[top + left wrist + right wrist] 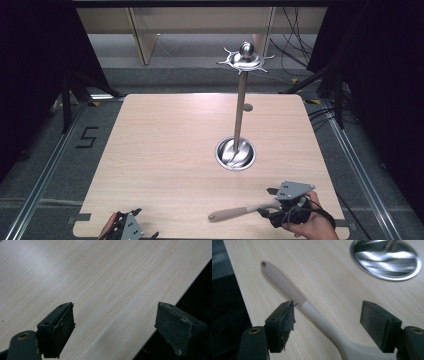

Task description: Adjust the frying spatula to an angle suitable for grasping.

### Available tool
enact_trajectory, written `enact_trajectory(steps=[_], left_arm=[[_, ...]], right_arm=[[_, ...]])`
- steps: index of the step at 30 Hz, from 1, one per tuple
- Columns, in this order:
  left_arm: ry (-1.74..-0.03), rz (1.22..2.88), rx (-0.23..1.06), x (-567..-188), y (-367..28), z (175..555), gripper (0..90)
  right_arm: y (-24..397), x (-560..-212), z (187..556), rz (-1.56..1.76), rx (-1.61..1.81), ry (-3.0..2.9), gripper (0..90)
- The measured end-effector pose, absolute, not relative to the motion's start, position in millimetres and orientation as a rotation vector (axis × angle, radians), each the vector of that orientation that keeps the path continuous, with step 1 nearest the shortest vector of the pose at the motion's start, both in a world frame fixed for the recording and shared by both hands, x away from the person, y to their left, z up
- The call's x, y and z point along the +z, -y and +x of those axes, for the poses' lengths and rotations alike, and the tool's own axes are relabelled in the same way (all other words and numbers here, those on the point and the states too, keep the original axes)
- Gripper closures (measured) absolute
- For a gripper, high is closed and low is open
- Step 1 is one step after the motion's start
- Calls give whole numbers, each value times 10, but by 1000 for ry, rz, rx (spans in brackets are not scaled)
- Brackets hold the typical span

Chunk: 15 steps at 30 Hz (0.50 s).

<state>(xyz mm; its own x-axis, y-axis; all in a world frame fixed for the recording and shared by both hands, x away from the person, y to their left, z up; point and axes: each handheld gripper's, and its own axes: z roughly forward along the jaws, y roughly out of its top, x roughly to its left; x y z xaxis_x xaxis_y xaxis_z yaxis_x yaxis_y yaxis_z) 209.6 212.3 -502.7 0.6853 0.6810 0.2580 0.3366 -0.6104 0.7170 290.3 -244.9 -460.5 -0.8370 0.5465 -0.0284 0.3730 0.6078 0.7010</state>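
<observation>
Utensil look: a pale cream utensil [243,211] with a long handle, slightly darker and beige toward its rounded free end, which has a small hole through it; the handle widens into a broader head [364,352] at the gripper end, and what kind of head it is I cannot tell.
Utensil place: it lies flat on the light wood table [165,150] near the front edge, right of centre, in front of the round metal base [235,154].
Utensil axis: its long axis runs nearly left to right along the front edge, tilted a little; the holed handle end [263,264] points to the person's left, the head points right, under the right gripper.
Right gripper: the right gripper [280,200], held in the person's right hand [310,225], sits over the head end; in the right gripper view the jaws stand wide apart on either side of the handle, with one jaw close beside it and the other well clear.
Left gripper: the left gripper [129,227] is at the front left corner of the table; its jaws are spread wide over bare wood at the table's edge.
Stand: a tall metal pole [240,107] rises upright from the round base and carries a hooked metal crown with a ball on top [246,56].
</observation>
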Motion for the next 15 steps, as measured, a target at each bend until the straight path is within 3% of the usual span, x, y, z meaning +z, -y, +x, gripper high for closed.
enact_trajectory(steps=[15], left_arm=[[-750,2291,692,-4999,-2148,2092,150]], right_arm=[[2037,-4685,3049,573,845,-2814,395]])
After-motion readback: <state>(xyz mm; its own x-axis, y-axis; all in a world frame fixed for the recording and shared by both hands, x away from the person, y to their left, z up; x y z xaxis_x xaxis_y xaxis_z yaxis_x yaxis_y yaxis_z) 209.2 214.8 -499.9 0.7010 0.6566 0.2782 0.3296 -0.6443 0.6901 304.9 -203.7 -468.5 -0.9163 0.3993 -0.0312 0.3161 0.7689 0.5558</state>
